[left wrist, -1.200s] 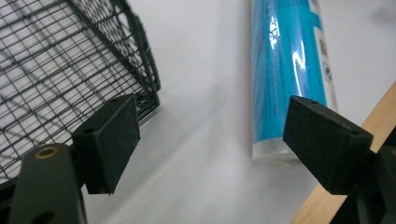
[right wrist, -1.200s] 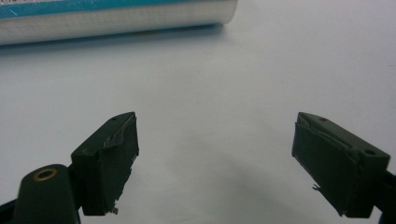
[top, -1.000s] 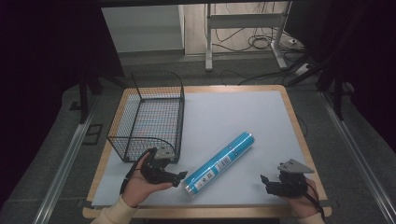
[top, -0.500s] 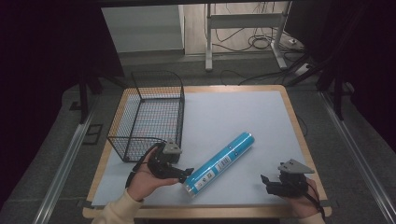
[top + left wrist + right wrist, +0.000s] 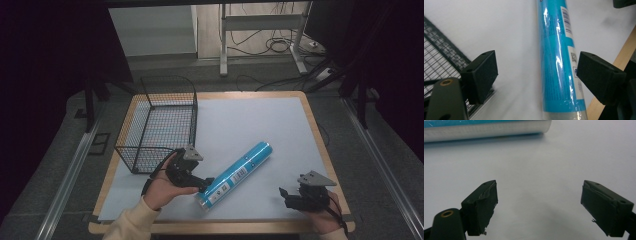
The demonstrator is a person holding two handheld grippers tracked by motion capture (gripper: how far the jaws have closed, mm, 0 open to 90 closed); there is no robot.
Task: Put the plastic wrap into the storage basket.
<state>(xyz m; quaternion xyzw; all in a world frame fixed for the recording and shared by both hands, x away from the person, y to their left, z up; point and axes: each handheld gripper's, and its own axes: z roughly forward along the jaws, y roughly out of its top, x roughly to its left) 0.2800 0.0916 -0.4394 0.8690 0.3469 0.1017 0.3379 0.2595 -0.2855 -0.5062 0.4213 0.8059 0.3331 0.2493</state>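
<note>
A blue tube [image 5: 234, 175] with a white label lies slantwise on the white mat, its silver end toward the front. My left gripper [image 5: 204, 182] is at the tube's near end, open. In the left gripper view the tube [image 5: 556, 60] runs up between the two jaws, close to the right one, and neither pad presses on it. My right gripper [image 5: 286, 196] rests open at the front right of the mat, apart from the tube. Its own view shows bare mat between the jaws [image 5: 539, 205] and the tube's silver end [image 5: 486, 130] across the top.
A black wire basket [image 5: 159, 125] stands on the left part of the table, just behind my left hand. The wooden table edge [image 5: 220, 227] runs along the front. Open mat [image 5: 250, 120] stretches behind the tube.
My left gripper has moved right toward the tube's near end, so its jaws now sit on either side of it. The right gripper and the tube have stayed put.
</note>
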